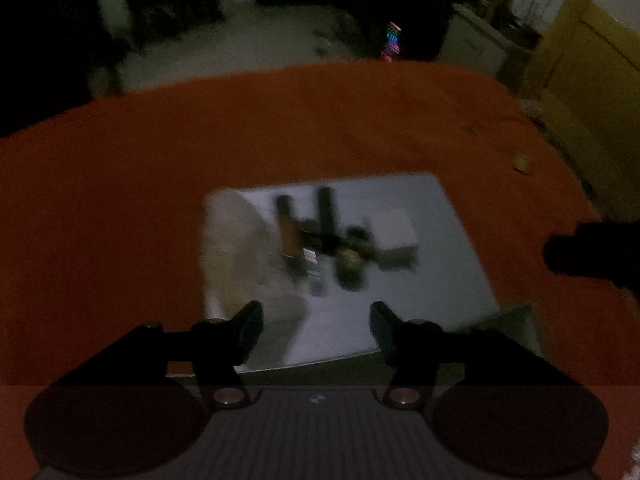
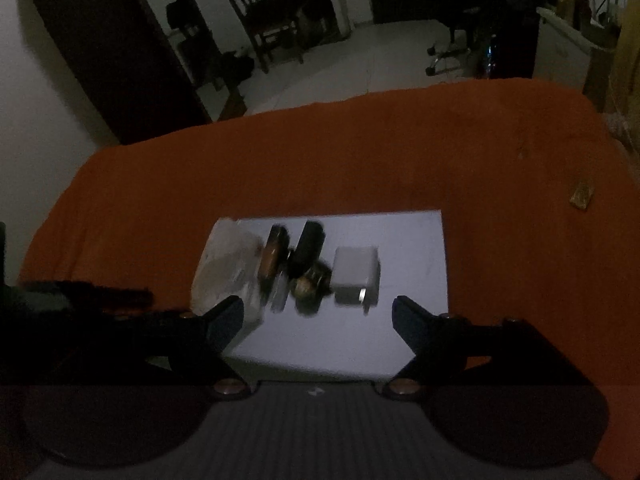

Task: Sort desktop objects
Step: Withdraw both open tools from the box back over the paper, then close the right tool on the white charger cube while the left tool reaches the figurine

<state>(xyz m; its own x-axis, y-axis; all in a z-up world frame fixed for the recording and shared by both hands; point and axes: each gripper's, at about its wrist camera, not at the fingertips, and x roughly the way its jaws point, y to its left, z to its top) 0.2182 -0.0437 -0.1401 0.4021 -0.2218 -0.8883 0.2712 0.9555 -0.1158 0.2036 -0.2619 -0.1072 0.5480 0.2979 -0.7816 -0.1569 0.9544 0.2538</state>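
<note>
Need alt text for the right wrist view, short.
Open right gripper, nothing between its fingers, above a white sheet on an orange tablecloth. On the sheet: a white charger block, dark blurred small items, a pale bundle. Dim room behind.

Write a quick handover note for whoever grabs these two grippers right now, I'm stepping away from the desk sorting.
Left gripper: open, empty, above the near edge of the white sheet.
Right gripper: open, empty, above the same edge.
Things: white charger, two dark tubes, a clear bag and a small round piece lie bunched on the sheet, on the orange cloth.
Done: nothing visibly sorted.
Left: everything.
</note>
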